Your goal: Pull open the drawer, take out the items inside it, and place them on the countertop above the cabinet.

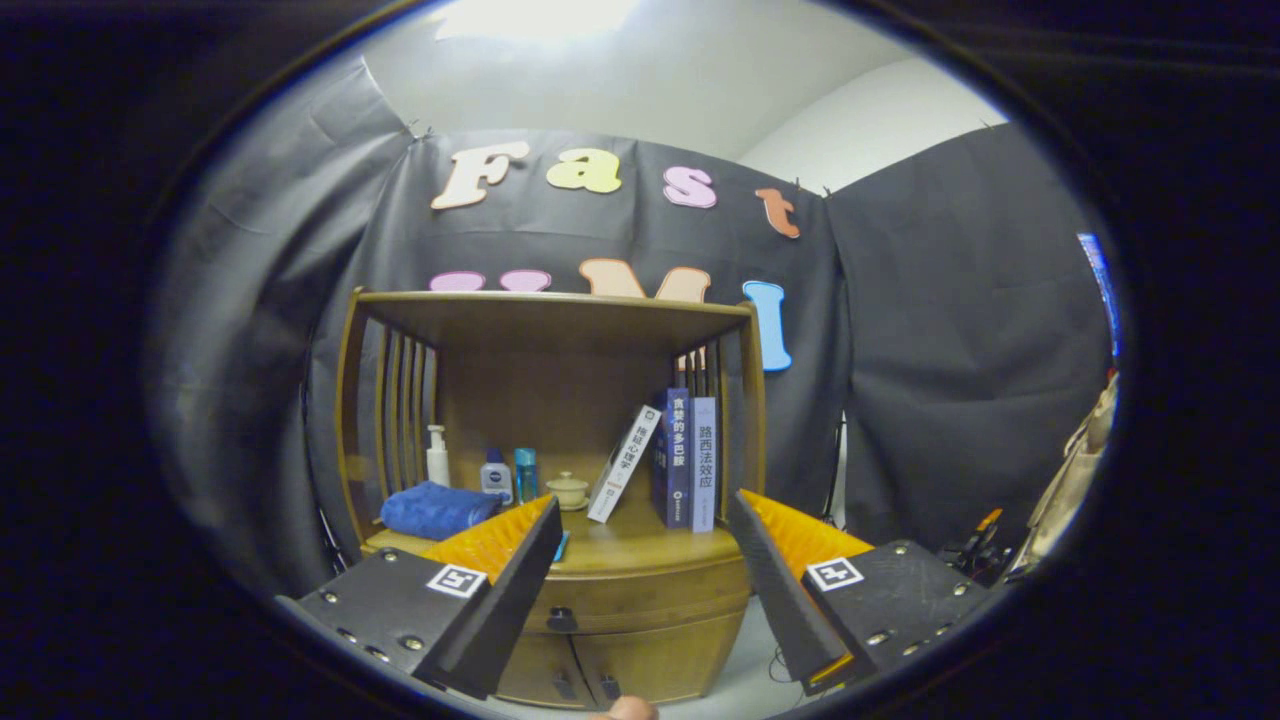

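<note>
Gripper [640, 555] fingers spread apart, holding nothing, aimed at the wooden cabinet [560, 470]; its drawer [640, 598] sits closed below the countertop's [625, 548] front edge, knob [561, 619] between them

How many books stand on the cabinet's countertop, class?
3. A white book leans tilted beside the small lidded cup; a dark blue book and a pale blue book stand upright right of it. All lie beyond the open gripper. Others may be hidden.
</note>
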A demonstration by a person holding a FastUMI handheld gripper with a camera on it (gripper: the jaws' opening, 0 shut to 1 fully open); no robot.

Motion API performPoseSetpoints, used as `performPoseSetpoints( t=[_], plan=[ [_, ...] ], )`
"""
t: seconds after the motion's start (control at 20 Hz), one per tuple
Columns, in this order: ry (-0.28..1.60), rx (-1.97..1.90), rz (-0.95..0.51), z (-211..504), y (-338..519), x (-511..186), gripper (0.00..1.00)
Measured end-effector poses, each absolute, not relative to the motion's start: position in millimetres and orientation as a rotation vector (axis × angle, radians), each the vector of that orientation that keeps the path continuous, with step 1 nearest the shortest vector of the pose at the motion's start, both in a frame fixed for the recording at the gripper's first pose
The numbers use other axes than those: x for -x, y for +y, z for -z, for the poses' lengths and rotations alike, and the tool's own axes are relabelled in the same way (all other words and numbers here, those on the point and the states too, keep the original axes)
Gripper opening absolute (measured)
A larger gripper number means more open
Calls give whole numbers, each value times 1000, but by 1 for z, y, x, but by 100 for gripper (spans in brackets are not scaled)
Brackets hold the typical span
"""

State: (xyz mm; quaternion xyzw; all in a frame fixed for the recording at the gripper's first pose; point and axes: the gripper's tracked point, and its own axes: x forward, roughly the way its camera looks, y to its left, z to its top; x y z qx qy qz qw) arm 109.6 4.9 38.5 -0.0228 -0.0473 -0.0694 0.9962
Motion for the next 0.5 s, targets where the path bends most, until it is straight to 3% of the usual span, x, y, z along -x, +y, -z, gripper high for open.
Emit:
performPoseSetpoints(
  t=[0.5],
  plan=[
    [-43, 100, 100, -27, 23, -94, 100]
  ],
)
